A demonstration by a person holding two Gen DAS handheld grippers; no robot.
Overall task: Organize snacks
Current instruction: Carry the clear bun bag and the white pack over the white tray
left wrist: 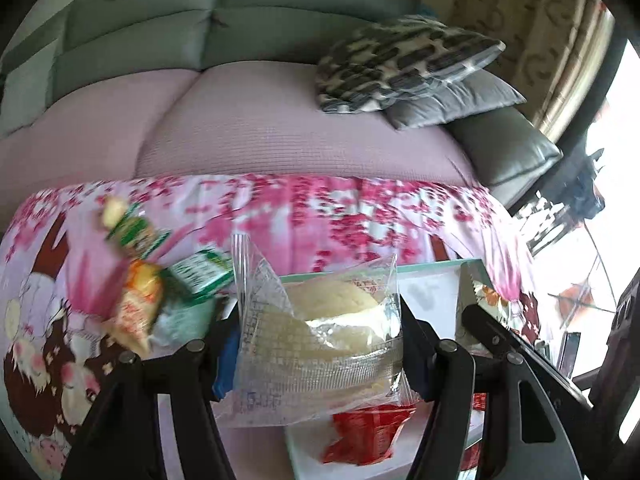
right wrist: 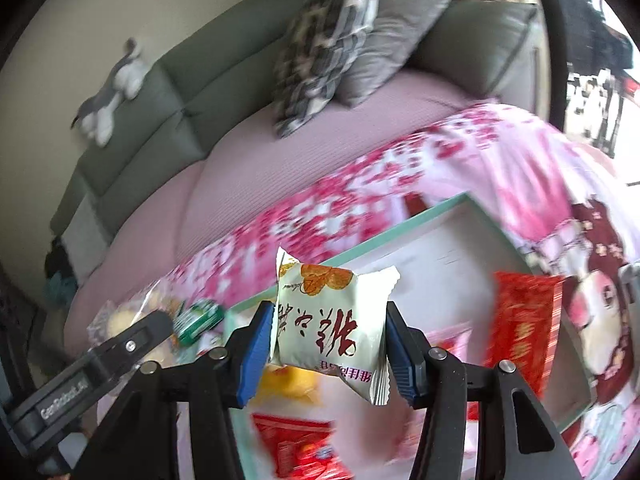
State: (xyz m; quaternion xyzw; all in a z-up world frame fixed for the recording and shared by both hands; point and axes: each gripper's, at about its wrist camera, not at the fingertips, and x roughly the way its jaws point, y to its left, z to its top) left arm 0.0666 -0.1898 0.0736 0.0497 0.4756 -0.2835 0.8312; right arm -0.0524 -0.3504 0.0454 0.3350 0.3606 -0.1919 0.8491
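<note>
My left gripper (left wrist: pixel 316 340) is shut on a clear packet with a pale round cake (left wrist: pixel 320 340) inside, held above a white tray with a mint rim (left wrist: pixel 424 266). A red packet (left wrist: pixel 362 432) lies in the tray under it. In the right wrist view my right gripper (right wrist: pixel 328 340) is shut on a cream packet printed with red characters and an orange picture (right wrist: pixel 332 320), held over the same tray (right wrist: pixel 440 256). Red packets (right wrist: pixel 520 328) lie in the tray. The left gripper's finger (right wrist: pixel 132 340) shows at the left of that view.
Loose snacks lie on the pink blossom-print cloth (left wrist: pixel 320 208): green packets (left wrist: pixel 200 272), an orange one (left wrist: pixel 136 312), and a green packet (right wrist: pixel 200 320) beside a clear cake packet (right wrist: pixel 120 320). Behind is a sofa with a pink cover (left wrist: pixel 280 120), patterned cushions (left wrist: pixel 400 64) and a plush toy (right wrist: pixel 112 92).
</note>
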